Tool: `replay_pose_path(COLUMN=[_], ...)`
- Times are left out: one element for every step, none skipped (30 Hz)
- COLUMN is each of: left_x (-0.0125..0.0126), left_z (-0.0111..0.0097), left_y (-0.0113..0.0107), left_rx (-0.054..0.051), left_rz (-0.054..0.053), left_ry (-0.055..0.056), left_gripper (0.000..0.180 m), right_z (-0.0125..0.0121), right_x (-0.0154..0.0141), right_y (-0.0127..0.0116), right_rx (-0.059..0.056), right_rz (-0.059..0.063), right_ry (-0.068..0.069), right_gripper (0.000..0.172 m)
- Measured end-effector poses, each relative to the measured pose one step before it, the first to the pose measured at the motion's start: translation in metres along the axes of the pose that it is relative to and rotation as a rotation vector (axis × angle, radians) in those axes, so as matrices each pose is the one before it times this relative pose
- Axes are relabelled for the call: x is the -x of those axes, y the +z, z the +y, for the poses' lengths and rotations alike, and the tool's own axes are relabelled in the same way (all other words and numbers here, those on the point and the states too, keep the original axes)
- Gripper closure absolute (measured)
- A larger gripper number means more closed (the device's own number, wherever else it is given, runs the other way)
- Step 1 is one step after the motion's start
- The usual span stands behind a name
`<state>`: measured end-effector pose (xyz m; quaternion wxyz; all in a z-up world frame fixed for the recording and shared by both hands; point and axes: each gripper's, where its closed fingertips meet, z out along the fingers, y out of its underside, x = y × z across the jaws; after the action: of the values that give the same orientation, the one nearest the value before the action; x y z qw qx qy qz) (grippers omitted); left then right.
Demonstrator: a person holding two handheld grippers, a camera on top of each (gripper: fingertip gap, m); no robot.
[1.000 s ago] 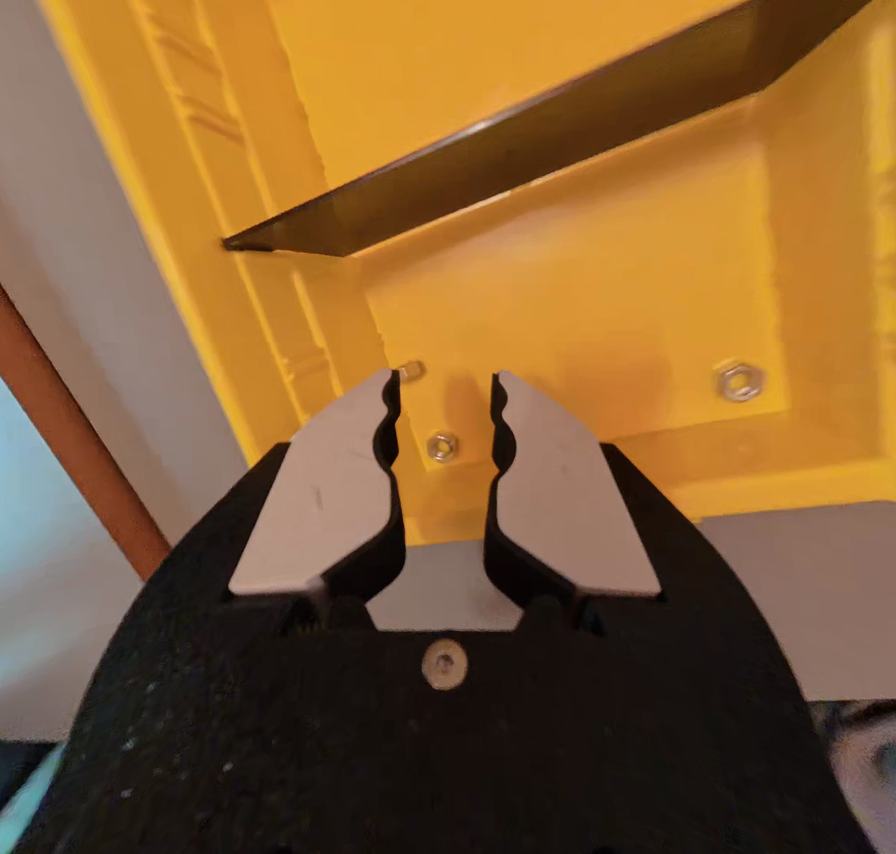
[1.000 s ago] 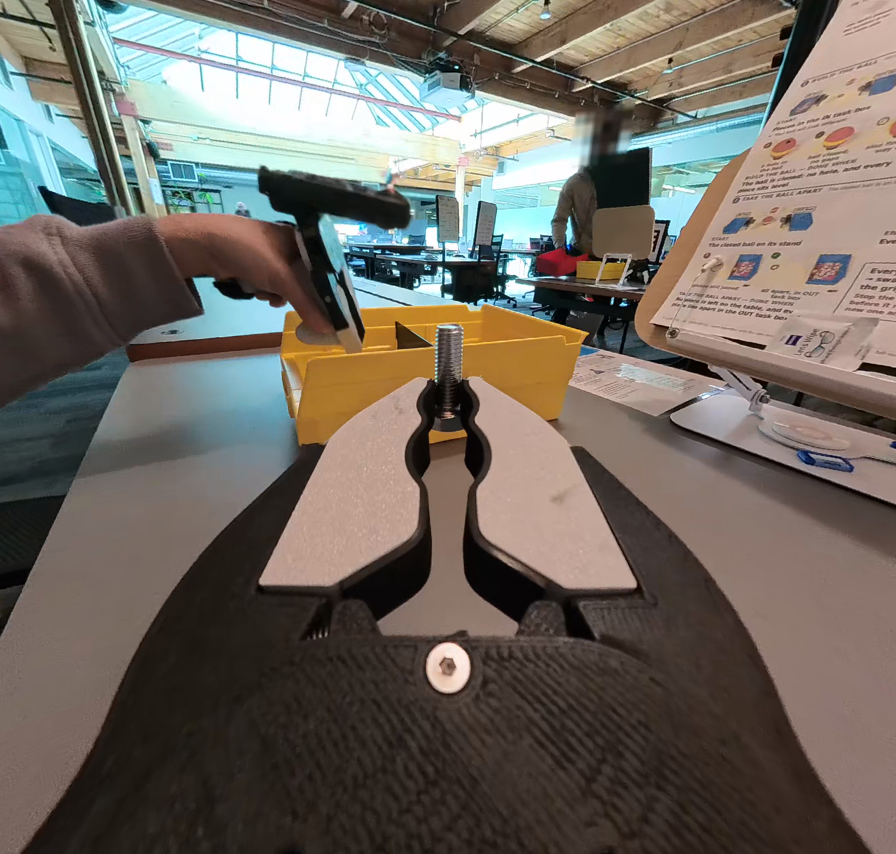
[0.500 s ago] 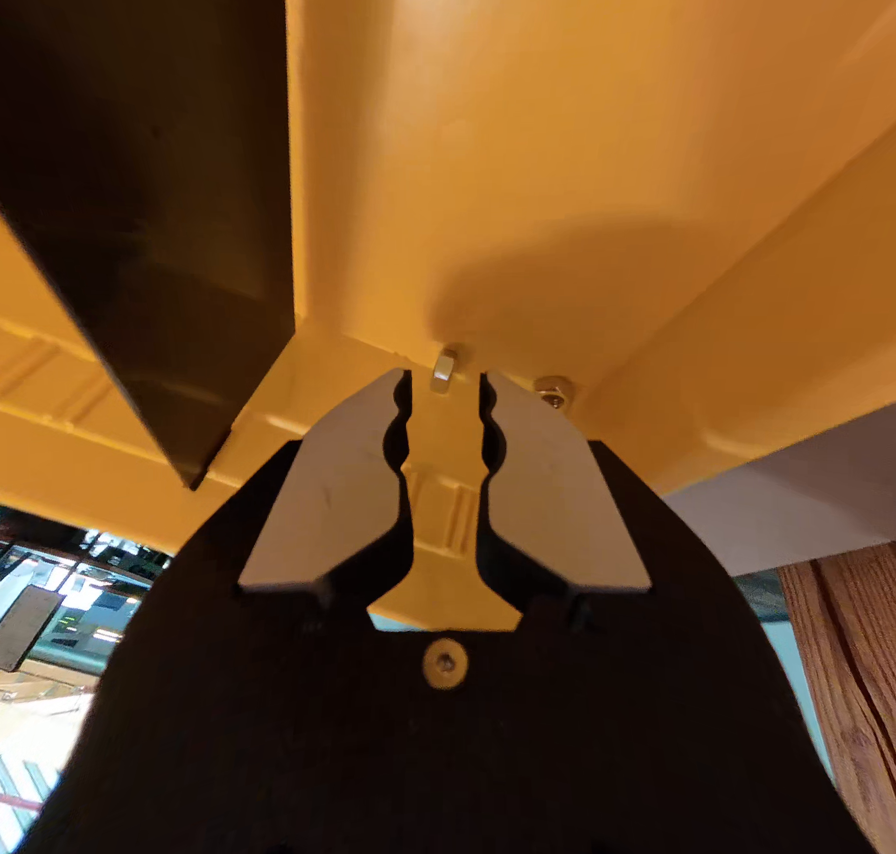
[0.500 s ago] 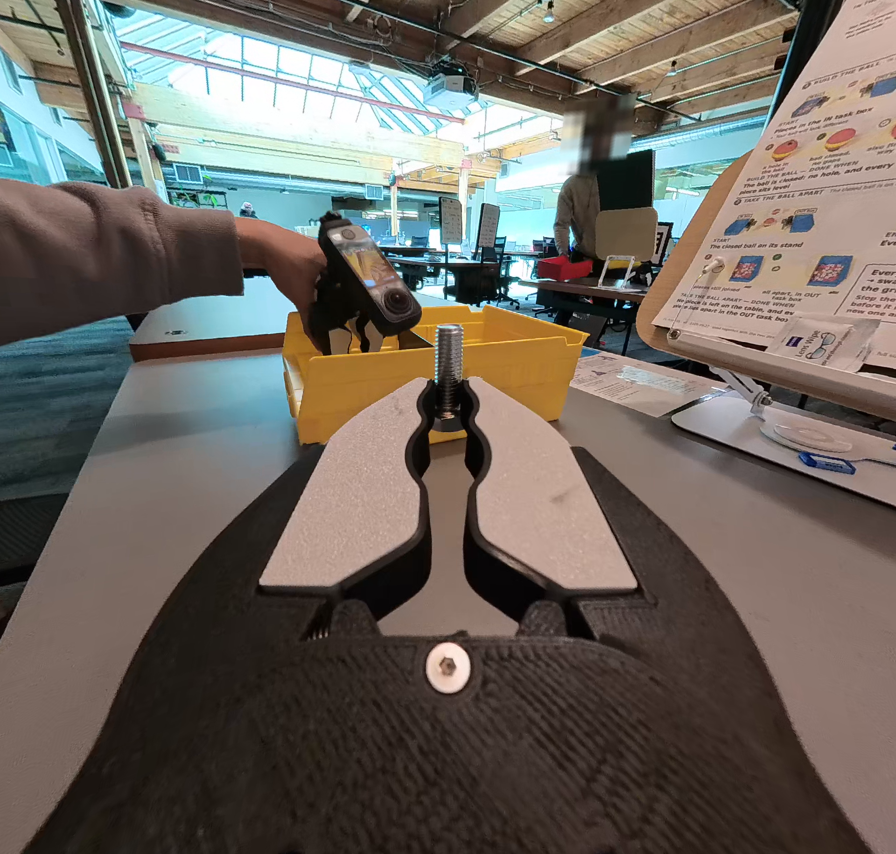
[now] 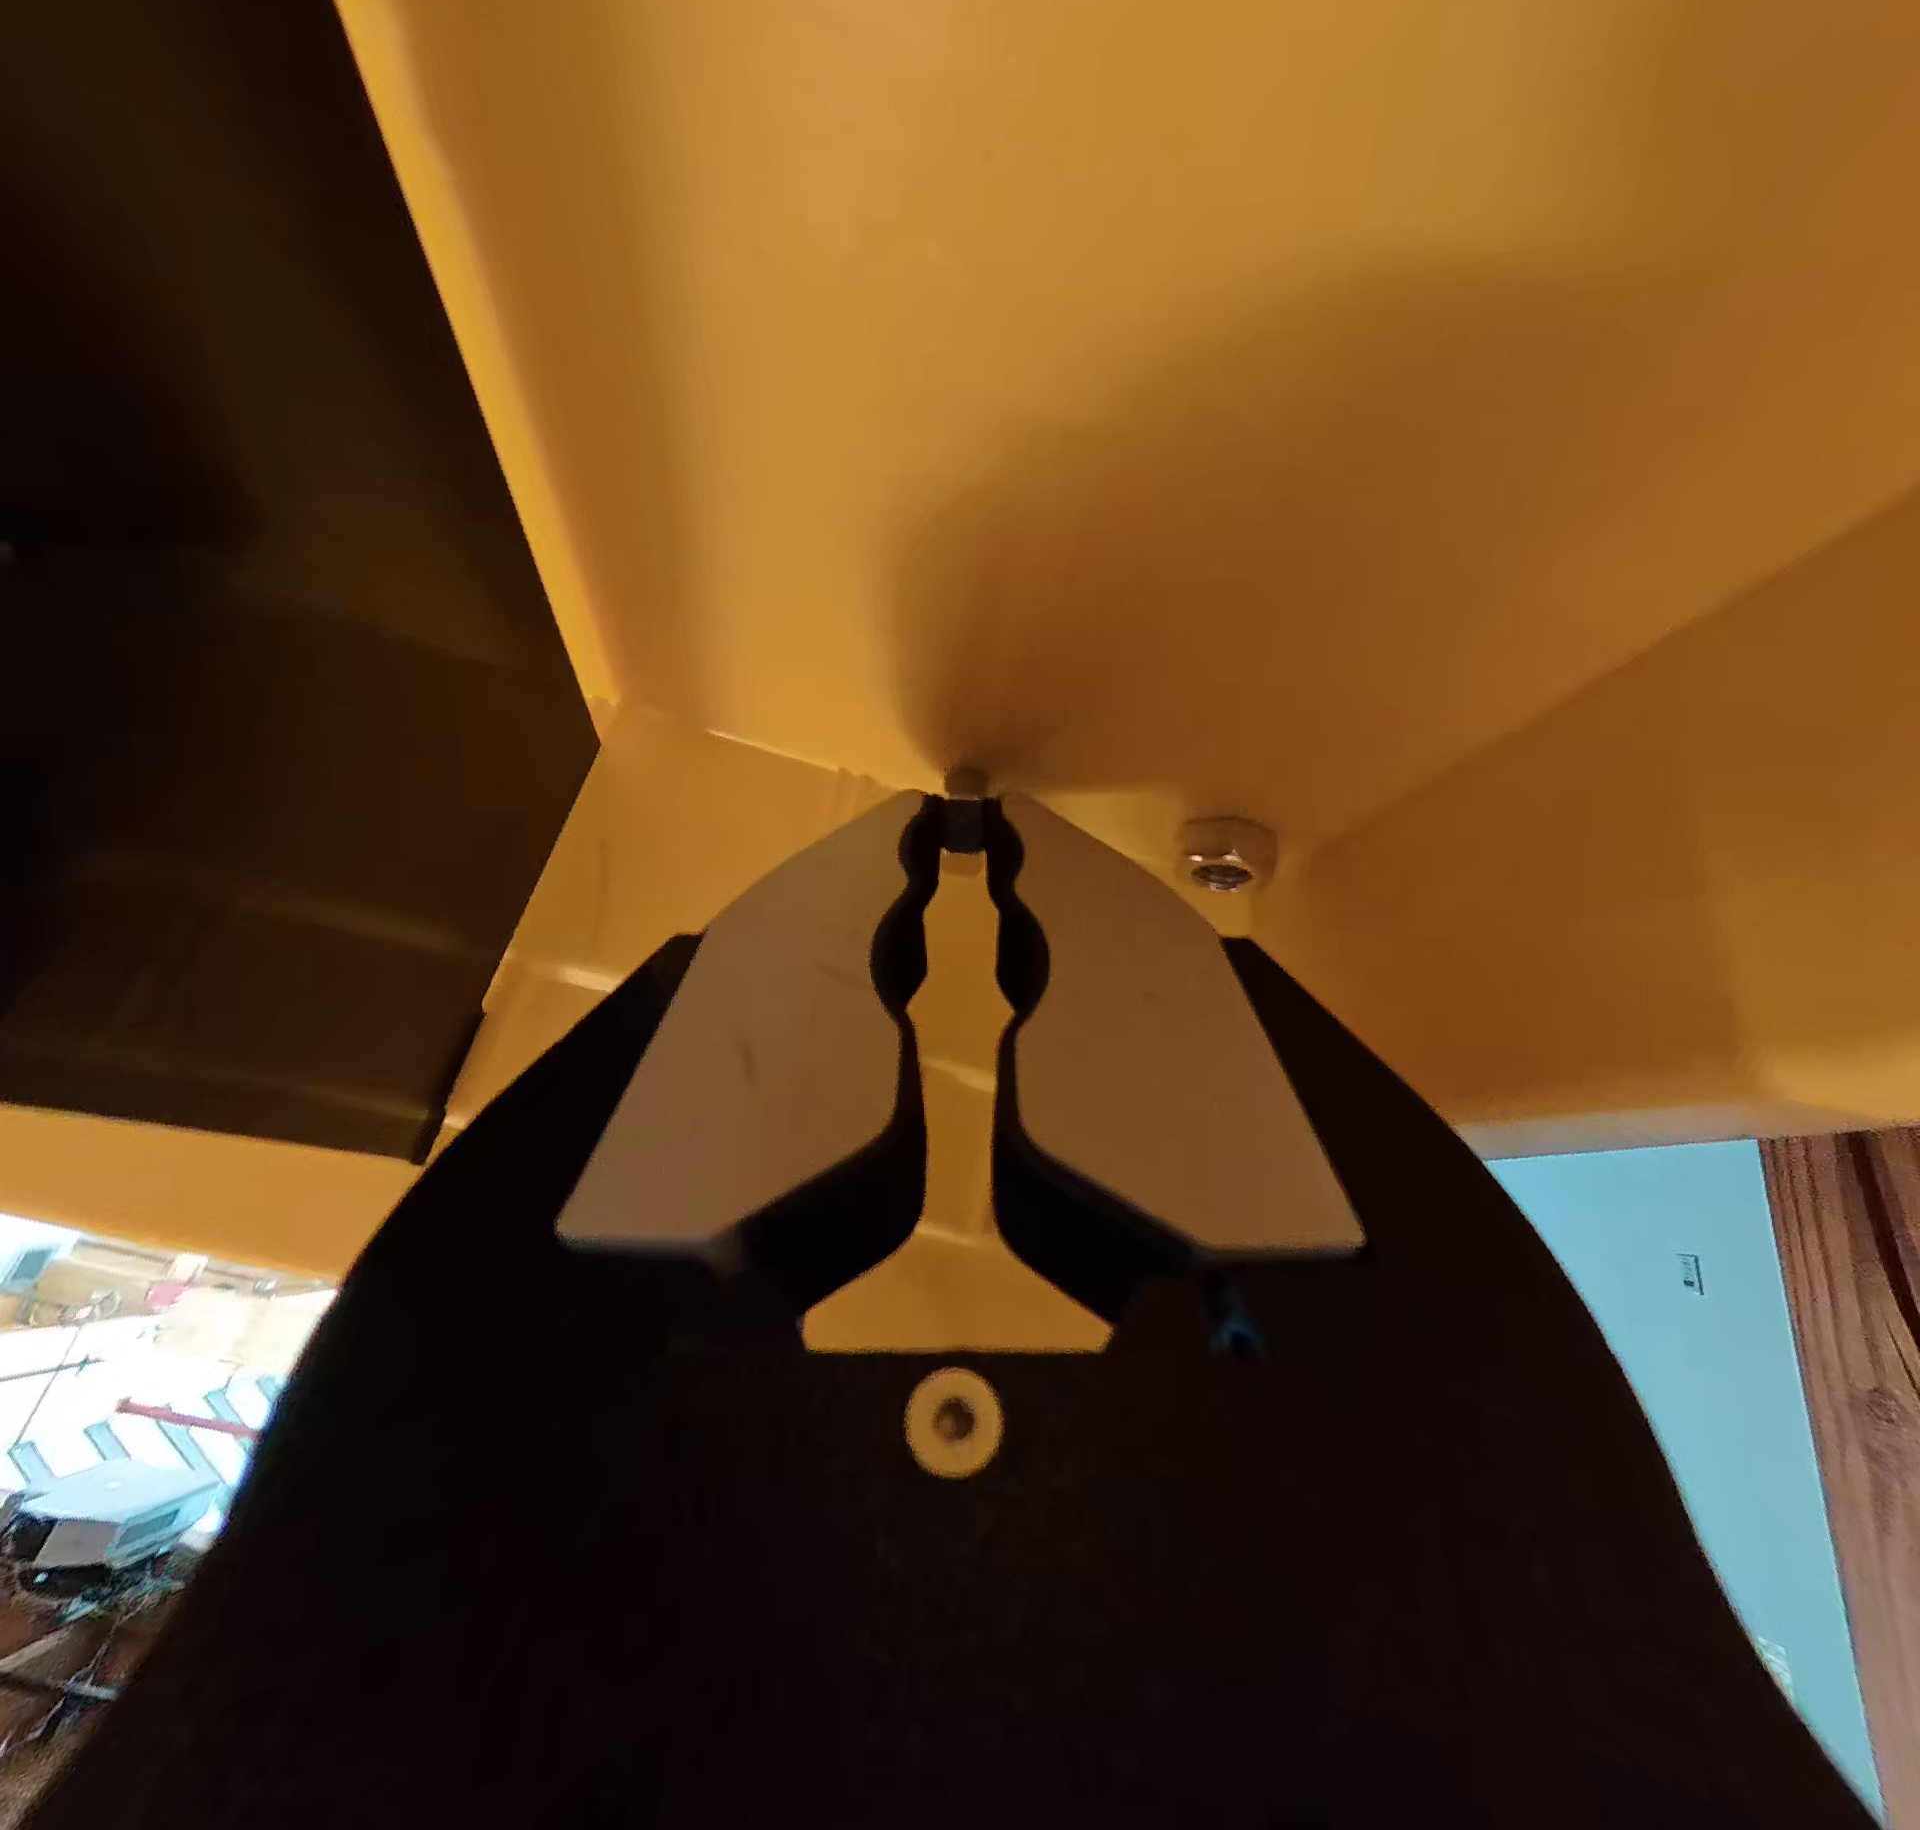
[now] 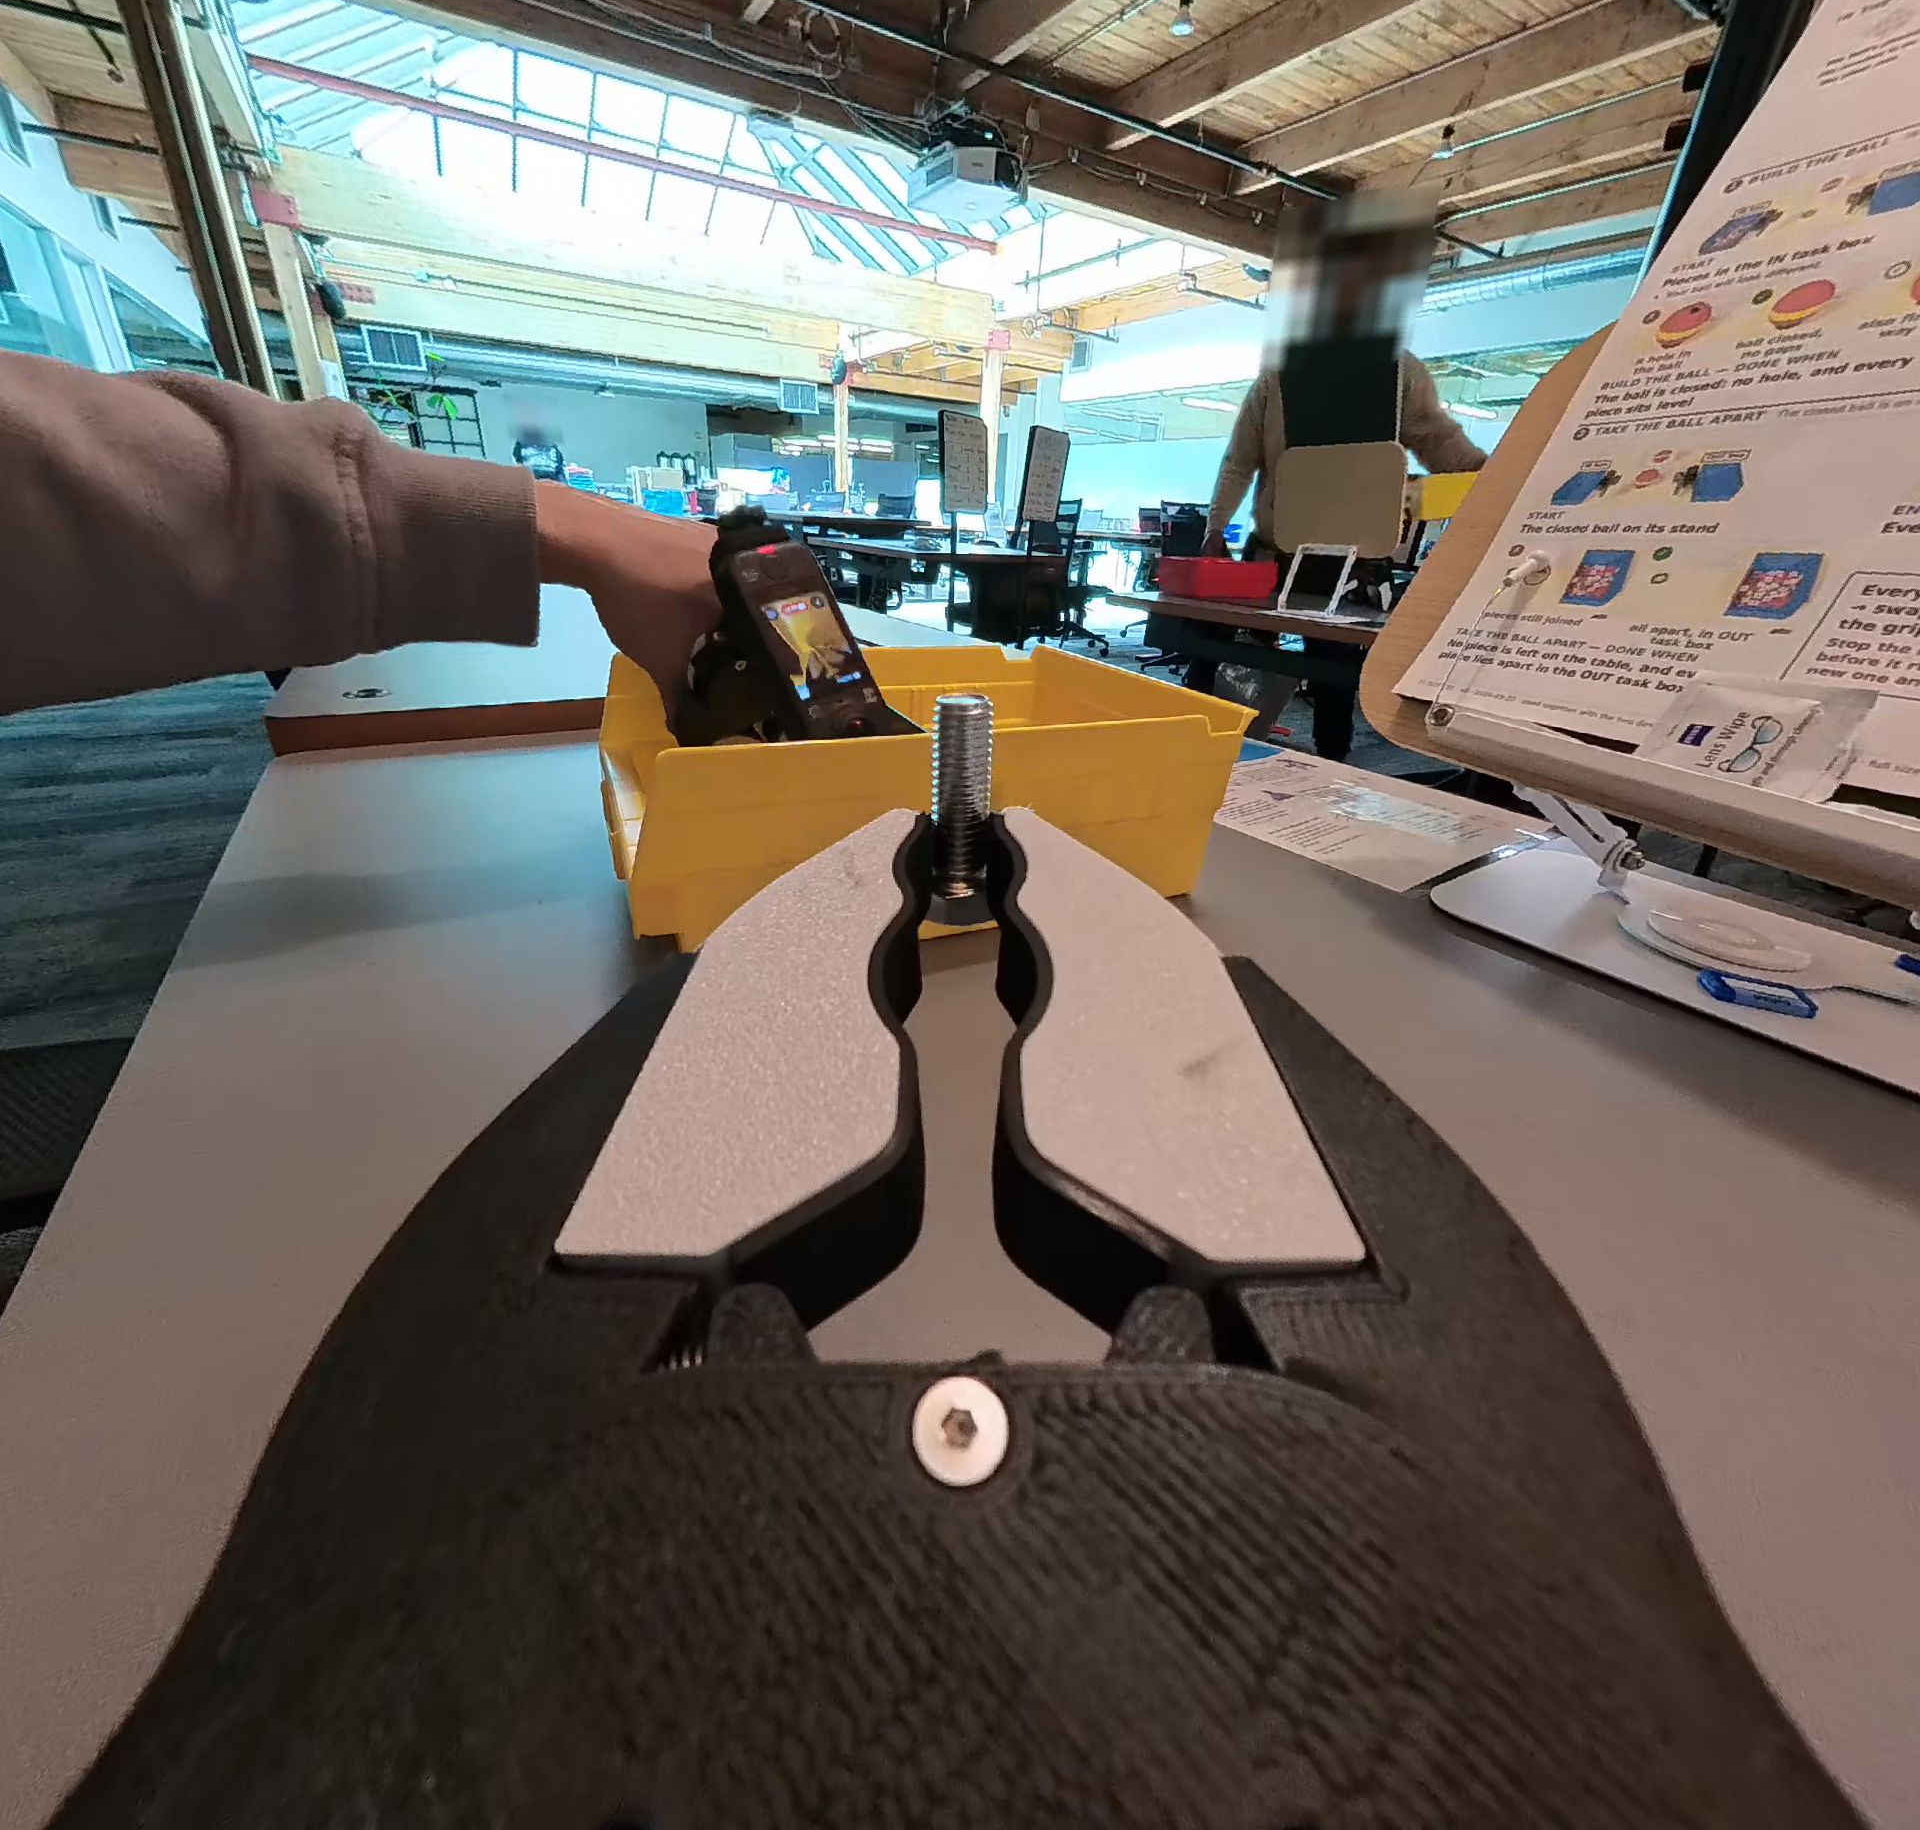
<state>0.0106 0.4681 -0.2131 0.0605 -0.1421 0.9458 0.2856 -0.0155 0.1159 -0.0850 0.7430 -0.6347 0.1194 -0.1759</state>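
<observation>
A grey table (image 6: 312, 949) carries a yellow bin (image 6: 914, 804) at its middle, with a tilted board of printed sheets (image 6: 1704, 492) on a stand to the right. A black divider (image 5: 208, 637) stands inside the bin. The left gripper (image 5: 961, 830) reaches down into the bin's left end (a hand (image 6: 634, 585) grips it there) and its fingertips are closed on a small nut (image 5: 963, 824) at the floor's edge; a second nut (image 5: 1226, 855) lies just right of it. The right gripper (image 6: 961, 866), nearer on the table, is clamped on an upright threaded bolt (image 6: 961, 772).
</observation>
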Motion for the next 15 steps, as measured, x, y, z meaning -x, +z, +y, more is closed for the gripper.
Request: replay_pose_path(left_x=[-0.00046,0.00189,0.00233,0.00209,0.00289,0.00148,-0.00383,-0.01126,-0.01745,-0.02303,-0.02799,-0.02951,-0.02723,-0.02285,-0.01697], left_z=[-0.00048,-0.00026,-0.00055,-0.00194,-0.00462,-0.00976,-0.01638,-0.02233,-0.0267,-0.02755,-0.02446,-0.01966,-0.01227,-0.00301,0.00387], left_y=[-0.00328,-0.0055,-0.00819,-0.01095,-0.01398,-0.017,-0.01903,-0.01938,-0.0172,-0.01257,-0.00641,0.00085,0.00789,0.0133,0.01653], left_rx=[-0.0128,-0.0204,-0.0341,-0.051,-0.074,-0.1069,-0.1398,-0.1615,-0.1705,-0.1635,-0.1428,-0.1177,-0.0824,-0.0378,-0.0062], left_rz=[0.0076,-0.0043,-0.0026,0.0025,-0.0025,-0.0021,0.0181,0.0454,0.0585,0.0677,0.0796,0.0756,0.0606,0.0444,0.0282], left_ry=[-0.0148,-0.0289,-0.0405,-0.0562,-0.0679,-0.0683,-0.064,-0.0603,-0.055,-0.0443,-0.0292,-0.0126,-0.0007,-0.001,-0.009], left_gripper=[0.173,0.173,0.173,0.173,0.173,0.173,0.173,0.173,0.173,0.173,0.173,0.173,0.173,0.173,0.173], right_z=[0.00031,0.0002,-0.00029,-0.00044,-0.00063,-0.00059,-0.00087,-0.0009,-0.00075,-0.00058,-0.00053,-0.00087,-0.00123,-0.00132,-0.00099], right_x=[-0.00019,-0.00045,-0.00057,-0.00064,-0.00088,-0.00161,-0.00253,-0.00327,-0.00362,-0.00348,-0.00368,-0.00385,-0.00345,-0.00315,-0.00358], right_y=[-0.00008,-0.00006,-0.00027,-0.00035,-0.00047,-0.0006,-0.00081,-0.0011,-0.00121,-0.00136,-0.00142,-0.00172,-0.00181,-0.00199,-0.0021], right_rx=[0.0016,0.0014,-0.0011,-0.0028,-0.0033,-0.0029,-0.0031,-0.0028,-0.0017,-0.0004,0.0006,-0.0029,-0.0066,-0.0055,-0.0029], right_rz=[0.001,0.0021,0.0029,0.0021,0.0036,0.0076,0.015,0.0202,0.0204,0.0176,0.0173,0.0187,0.0161,0.0123,0.0145], right_ry=[-0.0027,-0.0013,-0.0004,0.0015,0.0022,-0.0003,-0.0039,-0.0059,-0.0049,-0.004,-0.0017,-0.0002,0.001,0.0002,-0.0001], right_gripper=[0.163,0.163,0.163,0.163,0.163,0.163,0.163,0.163,0.163,0.163,0.163,0.163,0.163,0.163,0.163])
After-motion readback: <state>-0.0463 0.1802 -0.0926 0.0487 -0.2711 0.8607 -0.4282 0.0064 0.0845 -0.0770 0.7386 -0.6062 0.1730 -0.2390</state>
